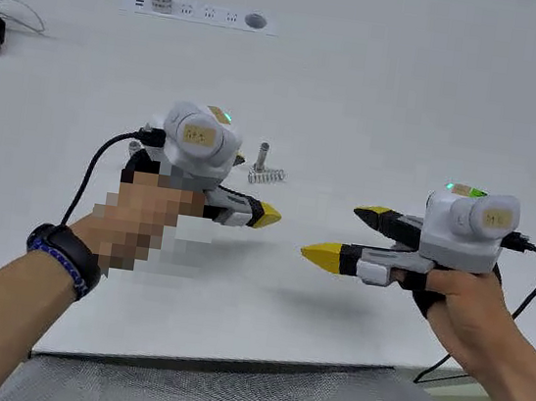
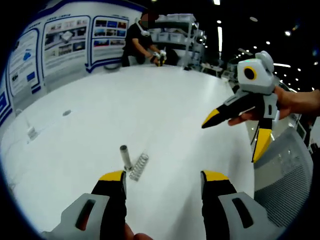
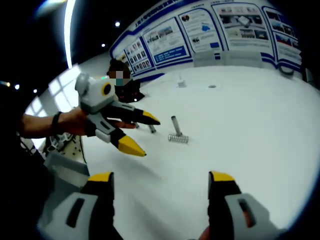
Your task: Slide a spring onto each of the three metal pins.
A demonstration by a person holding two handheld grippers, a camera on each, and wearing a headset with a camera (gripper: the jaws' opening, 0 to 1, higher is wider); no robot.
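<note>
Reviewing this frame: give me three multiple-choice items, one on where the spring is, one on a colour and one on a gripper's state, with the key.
1. Where is the spring?
A. Slid onto the pin
B. Lying on the table beside the upright pin
C. Standing on end, far from the pin

2. What colour are the jaw tips of the left gripper and the right gripper?
A. Red
B. Yellow
C. Blue

3. What is the state of the right gripper?
A. Shut on the spring
B. Shut on the pin
C. Open, holding nothing

Key:
1 B: the head view shows the spring flat on the table by the pin's base.
2 B: the tips are yellow in all views.
3 C: the right gripper view shows its jaws apart with bare table between them.
</note>
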